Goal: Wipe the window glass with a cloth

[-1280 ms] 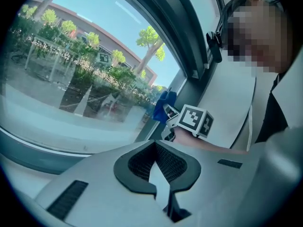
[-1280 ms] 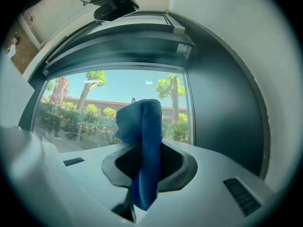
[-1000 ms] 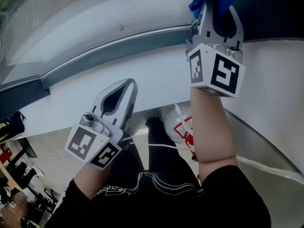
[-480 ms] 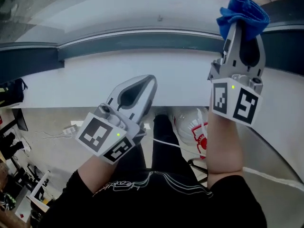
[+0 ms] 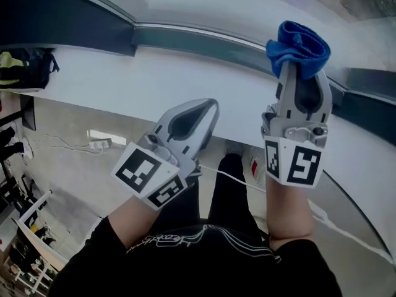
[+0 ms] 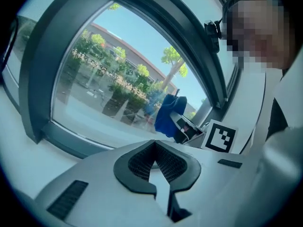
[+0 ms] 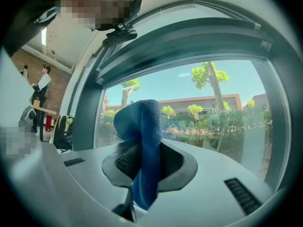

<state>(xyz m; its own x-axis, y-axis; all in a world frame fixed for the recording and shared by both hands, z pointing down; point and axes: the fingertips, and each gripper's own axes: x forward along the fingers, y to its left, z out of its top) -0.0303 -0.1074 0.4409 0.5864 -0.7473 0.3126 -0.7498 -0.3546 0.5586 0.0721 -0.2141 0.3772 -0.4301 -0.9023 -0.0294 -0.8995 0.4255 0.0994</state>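
Note:
A bunched blue cloth (image 5: 298, 48) sticks out of my right gripper (image 5: 301, 74), which is shut on it and held up close to the window glass (image 5: 223, 5). In the right gripper view the cloth (image 7: 144, 148) hangs folded between the jaws, with the pane (image 7: 208, 108) just ahead. My left gripper (image 5: 207, 113) is shut with nothing in it, held lower over the white sill (image 5: 142, 79). In the left gripper view the glass (image 6: 109, 93) fills the left, and the cloth (image 6: 166, 115) and right gripper show at centre right.
A dark grey window frame (image 5: 185, 39) runs along the base of the glass above the sill. A black and yellow bag (image 5: 25, 70) lies at the far left. A white cable (image 5: 238, 178) crosses below the sill. Trees and buildings show outside.
The view has swung so the sill and frame now slant down to the right. Both grippers sit closer together, and the right one with the cloth is lower in view.

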